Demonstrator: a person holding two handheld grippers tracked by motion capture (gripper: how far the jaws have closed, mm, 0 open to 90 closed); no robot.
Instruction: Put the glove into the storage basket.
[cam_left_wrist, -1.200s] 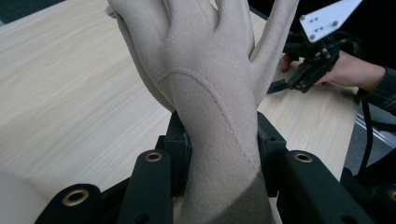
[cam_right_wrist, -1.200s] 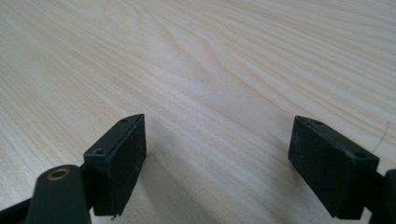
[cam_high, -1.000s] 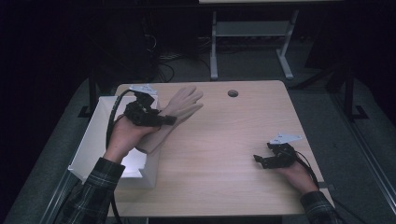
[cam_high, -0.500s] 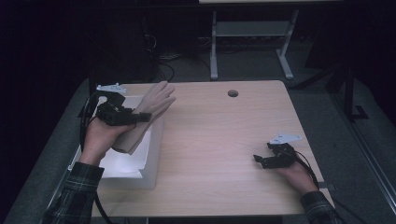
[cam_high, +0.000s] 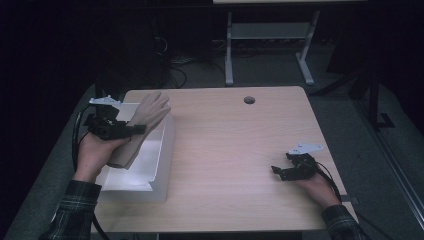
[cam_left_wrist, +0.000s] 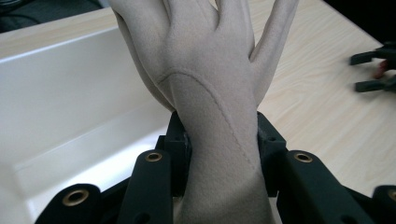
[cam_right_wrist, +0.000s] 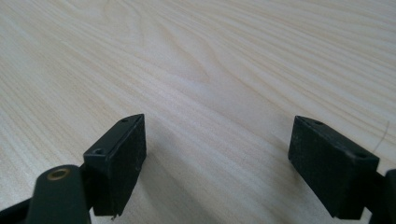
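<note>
Glove (cam_high: 142, 125), a beige one, is hanging in the grip of the left gripper (cam_high: 131, 129) over the white box (cam_high: 159, 172) at the table's (cam_high: 240, 150) left edge, its fingers pointing away from the person and its cuff trailing down toward the box floor. Nothing else is lying on the part of the box floor that is showing. The left hand (cam_high: 92, 155) is reaching in low from the near left, holding its gripper level across the box. The right gripper (cam_high: 280, 172) is resting near the right edge, well apart from the box. The left gripper view is showing the jaws pinching the glove (cam_left_wrist: 210, 116) at the wrist, with a seam curving over its back. The right gripper view is showing jaws spread over bare wood (cam_right_wrist: 210, 70), holding nothing.
</note>
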